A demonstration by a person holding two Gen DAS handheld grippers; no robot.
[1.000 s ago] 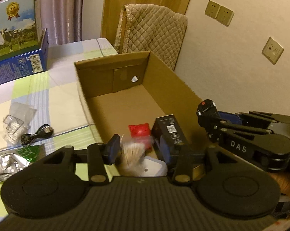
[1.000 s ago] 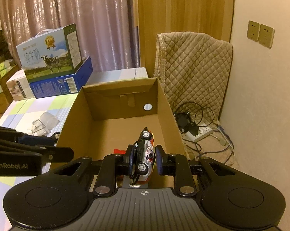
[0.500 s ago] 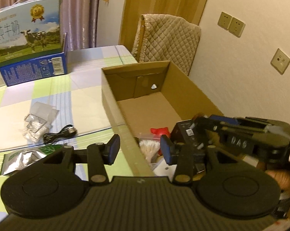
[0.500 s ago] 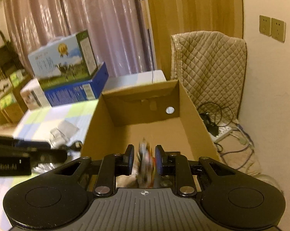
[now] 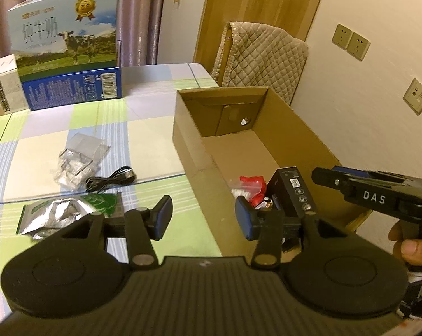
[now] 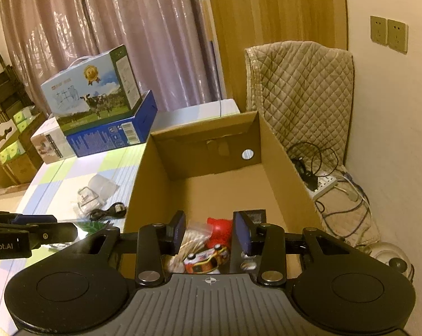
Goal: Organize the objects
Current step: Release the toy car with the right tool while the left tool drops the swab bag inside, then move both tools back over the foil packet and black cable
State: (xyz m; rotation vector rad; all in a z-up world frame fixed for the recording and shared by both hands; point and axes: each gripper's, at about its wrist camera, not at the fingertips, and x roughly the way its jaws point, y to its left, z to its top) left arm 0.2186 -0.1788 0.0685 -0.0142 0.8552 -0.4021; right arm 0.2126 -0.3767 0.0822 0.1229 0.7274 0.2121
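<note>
Checked tablecloth lies at nine o'clock of the box [image 6: 275, 151]. Right gripper [image 6: 209, 236], jaws just opened and empty, has dropped the car [image 6: 208, 256] inside; lift straight out. Left gripper [image 5: 203, 218] gapes empty.

The far half of the cardboard box [image 6: 272, 151] lies bare, open from above, while a toy car [image 6: 208, 257], a red item [image 6: 218, 231] and a black box [image 5: 293, 193] crowd its near end. On the table [image 5: 154, 128], at ten o'clock of the box, a cable [image 5: 110, 180], clear packets [image 5: 76, 156] and a foil pouch [image 5: 56, 215] block the near strip.
</note>
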